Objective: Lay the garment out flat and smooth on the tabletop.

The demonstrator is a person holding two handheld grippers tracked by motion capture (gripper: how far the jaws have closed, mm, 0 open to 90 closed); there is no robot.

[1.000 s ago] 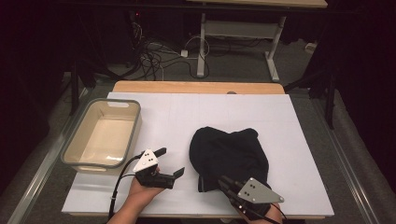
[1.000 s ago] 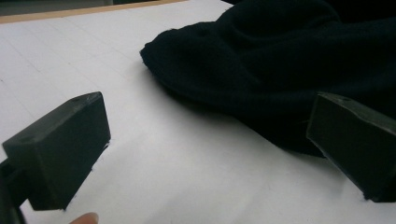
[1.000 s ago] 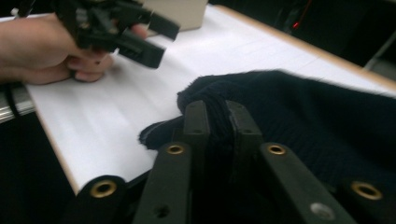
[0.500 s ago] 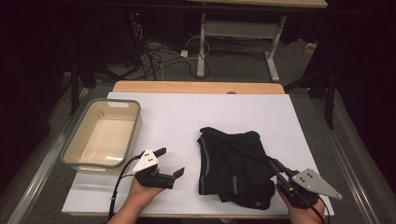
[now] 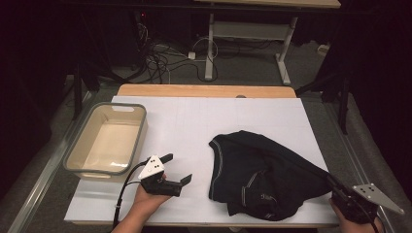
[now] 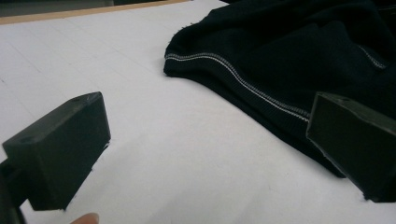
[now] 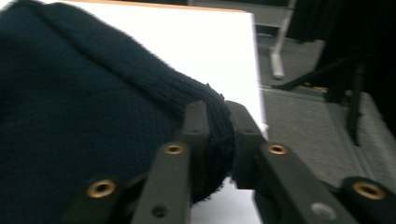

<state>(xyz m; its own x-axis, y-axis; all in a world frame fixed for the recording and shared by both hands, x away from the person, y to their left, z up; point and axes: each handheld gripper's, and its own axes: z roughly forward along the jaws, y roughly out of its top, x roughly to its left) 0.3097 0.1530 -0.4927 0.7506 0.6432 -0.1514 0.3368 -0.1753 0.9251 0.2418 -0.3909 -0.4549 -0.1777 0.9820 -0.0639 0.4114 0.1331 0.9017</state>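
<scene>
White sheeting covers the table [image 5: 194, 121], with a dim floor of cables and desk legs beyond it. At the near right corner the right claw [image 5: 335, 187] pinches a fold of the black garment [image 5: 262, 170]; in the right gripper view its two pads are clamped on the ribbed edge of the cloth [image 7: 140, 116], and the jaws have just been easing apart a little with the fabric between them. From that grip the garment stretches in a taut point, then spreads out across the right half of the table, its pale-stitched hem facing left. Just left of the cloth, apart from it, the left claw [image 5: 176, 170] rests in a hand on the table, jaws wide and empty, pointing at the hem [image 6: 243, 84]. Farther left, a grey-rimmed tub [image 5: 77, 170] sits at the table's left edge.
</scene>
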